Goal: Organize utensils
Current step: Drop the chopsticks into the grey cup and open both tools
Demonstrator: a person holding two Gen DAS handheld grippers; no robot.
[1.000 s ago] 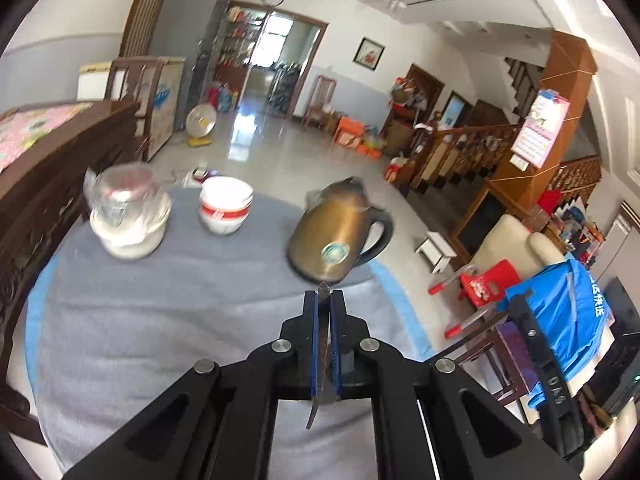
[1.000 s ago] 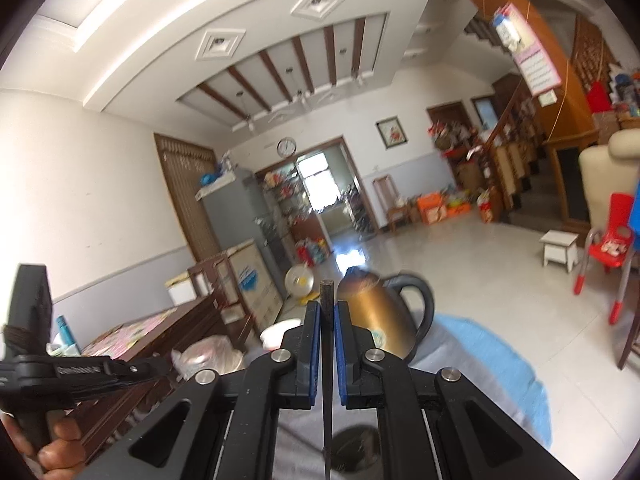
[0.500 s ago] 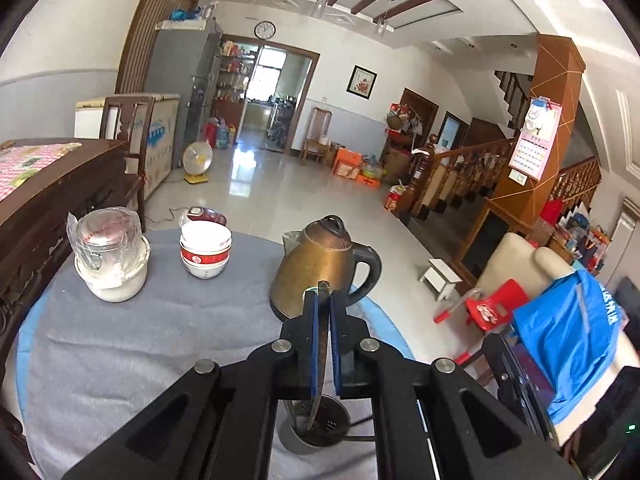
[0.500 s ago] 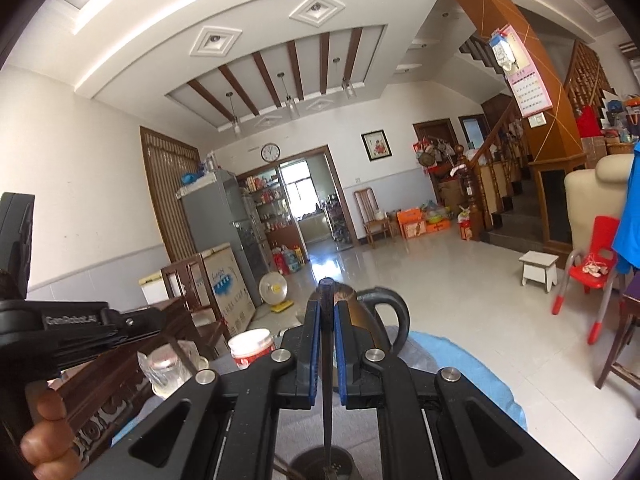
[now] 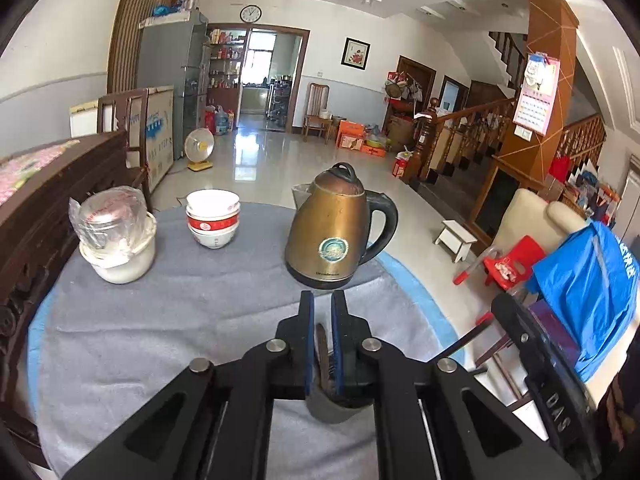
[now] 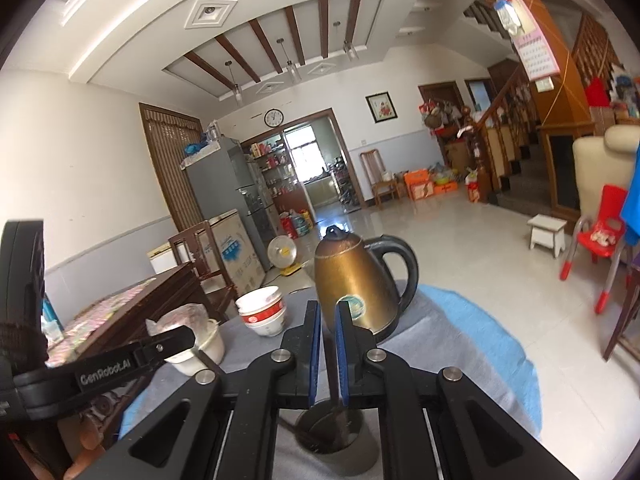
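My left hand-held gripper (image 5: 320, 340) is opening around a utensil (image 5: 322, 354) whose tip sits in the metal cup (image 5: 328, 408), just before the kettle (image 5: 334, 232). My right hand-held gripper (image 6: 327, 352) pinches another utensil (image 6: 334, 380) over that cup; I should lower it straight, then release.

Holder cup (image 5: 332, 406): mostly masked by left tool (image 5: 321, 300); only lower wall visible. Utensil (image 5: 322, 354) between the parting blue pads: type unreadable, both ends hidden, contact with pads not discernible. Right view: utensil (image 6: 333, 384) upper part concealed between pads of right tool (image 6: 327, 307); cup interior (image 6: 320, 428) too dark to count contents. Kettle (image 6: 356, 280) base hidden behind fingers. Worktop (image 5: 120, 340) cut off at lower edge.
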